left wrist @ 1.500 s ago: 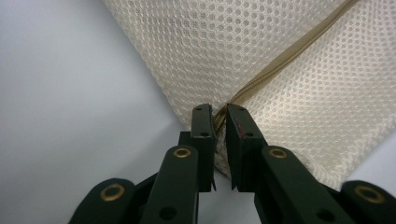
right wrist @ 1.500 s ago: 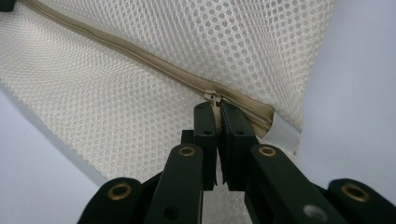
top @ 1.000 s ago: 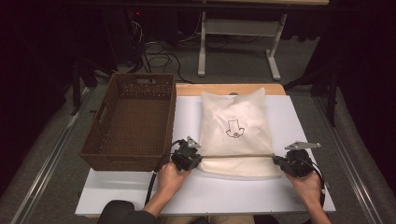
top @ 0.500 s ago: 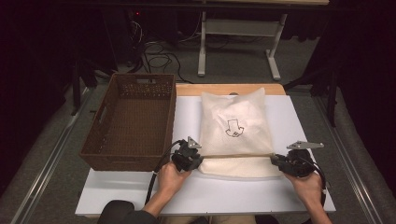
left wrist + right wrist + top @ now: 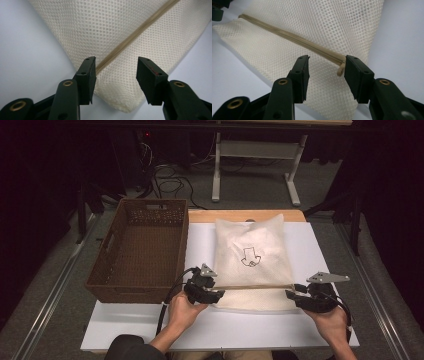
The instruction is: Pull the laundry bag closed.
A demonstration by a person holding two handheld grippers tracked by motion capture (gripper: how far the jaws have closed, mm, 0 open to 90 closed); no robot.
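At your far left the brown wicker basket (image 5: 137, 251) sits on the white bench (image 5: 125, 325). Just beside it, your left gripper (image 5: 212, 294) holds its fingers (image 5: 86, 76) spread around the near left corner of the cream mesh bag (image 5: 254, 257), which lies flat mid-bench with a tan strip (image 5: 255, 286) across it. Your right gripper (image 5: 292, 295) has its fingers (image 5: 357, 77) spread at the strip's right end.

Room: dark surround, light fell from above on the white table (image 5: 150, 325) only.
High view: soft, slightly grainy; background nearly black.
Gripper views: evenly lit, mesh bag (image 5: 120, 37) weave sharp mid-frame, black jaws at bottom slightly soft.
Shadows: faint, under the bag's edge.
Glare: none.
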